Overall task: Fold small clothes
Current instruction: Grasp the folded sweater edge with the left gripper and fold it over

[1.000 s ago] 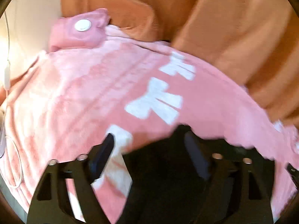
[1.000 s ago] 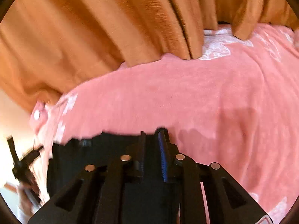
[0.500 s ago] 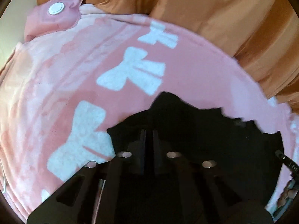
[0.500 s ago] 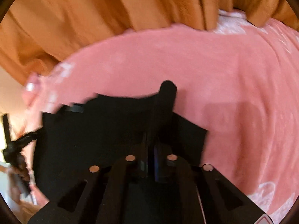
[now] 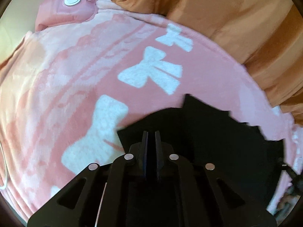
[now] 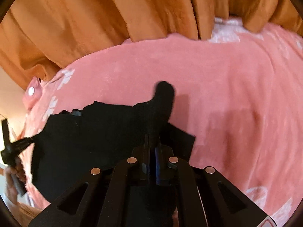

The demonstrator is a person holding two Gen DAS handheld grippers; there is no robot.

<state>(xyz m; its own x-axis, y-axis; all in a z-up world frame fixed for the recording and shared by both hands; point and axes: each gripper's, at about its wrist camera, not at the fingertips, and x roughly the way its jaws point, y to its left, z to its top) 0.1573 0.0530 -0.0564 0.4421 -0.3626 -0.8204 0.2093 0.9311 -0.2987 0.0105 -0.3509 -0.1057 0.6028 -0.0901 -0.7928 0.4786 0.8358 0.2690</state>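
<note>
Both tools clamp the black garment [image 6: 106, 132]: left tool [image 5: 151, 132] and right tool [image 6: 152, 135] at opposite ends, cloth spanning between them above the pink blanket [image 6: 227, 79].

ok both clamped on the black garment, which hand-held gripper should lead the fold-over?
Right, probably. The right hand-held gripper pinches a bunched end of the black garment that stands up free, with bare pink blanket around it. The left hand-held gripper holds a flatter edge, better as the anchor.
</note>
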